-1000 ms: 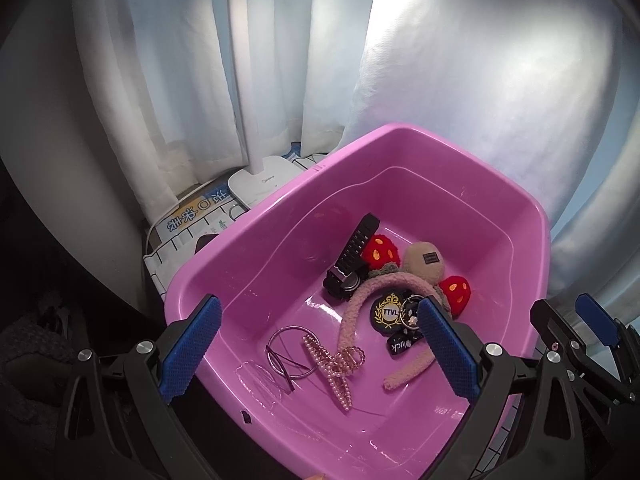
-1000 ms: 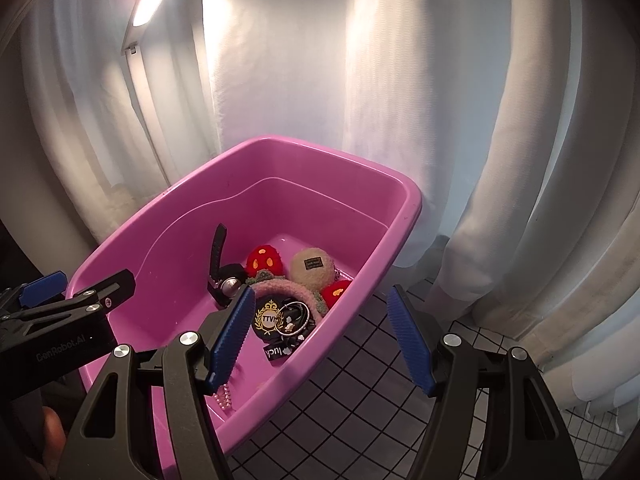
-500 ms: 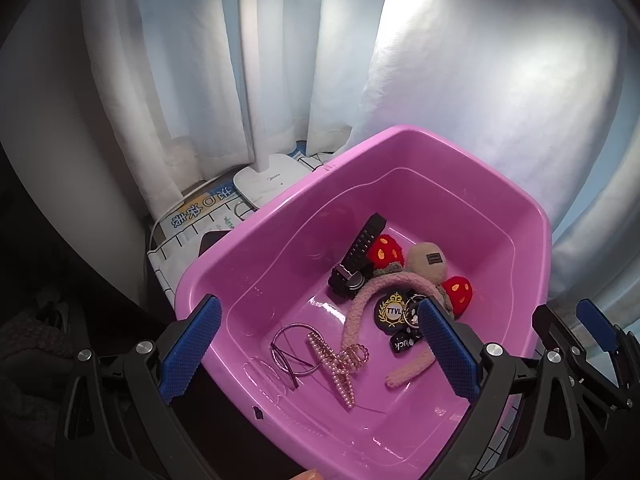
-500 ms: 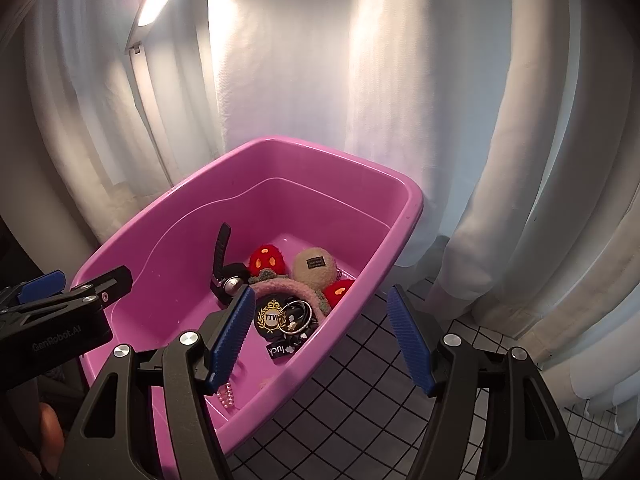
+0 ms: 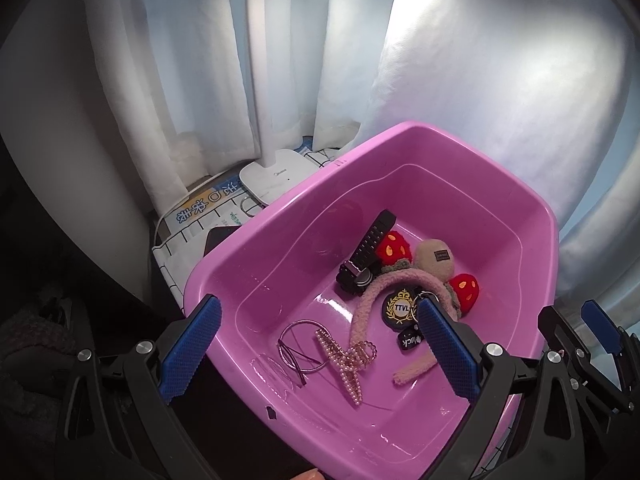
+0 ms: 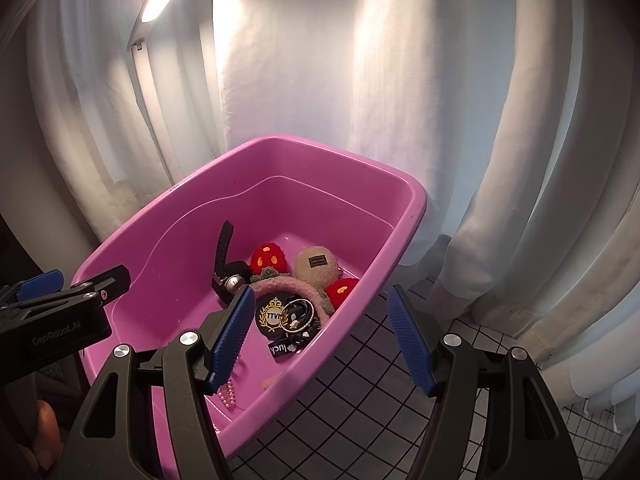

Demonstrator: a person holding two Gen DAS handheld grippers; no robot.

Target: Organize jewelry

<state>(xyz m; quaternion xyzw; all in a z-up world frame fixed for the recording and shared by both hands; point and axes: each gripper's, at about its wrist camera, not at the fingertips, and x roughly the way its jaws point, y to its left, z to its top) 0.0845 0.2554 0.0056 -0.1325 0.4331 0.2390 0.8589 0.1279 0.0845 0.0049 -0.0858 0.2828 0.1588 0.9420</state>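
Note:
A pink plastic tub holds the jewelry: a black watch, a fuzzy pink headband with red mushrooms and a beige pom, a black TTVL badge, a thin wire bangle and a pink pearl hair clip. My left gripper is open and empty above the tub's near side. My right gripper is open and empty over the tub's right rim.
A white lamp base and a printed paper lie behind the tub's left side. White curtains hang close behind. A black-and-white grid cloth covers the table right of the tub.
Both grippers have drifted slightly, and the tub sits a little farther right in the left view. Both stay open and empty.

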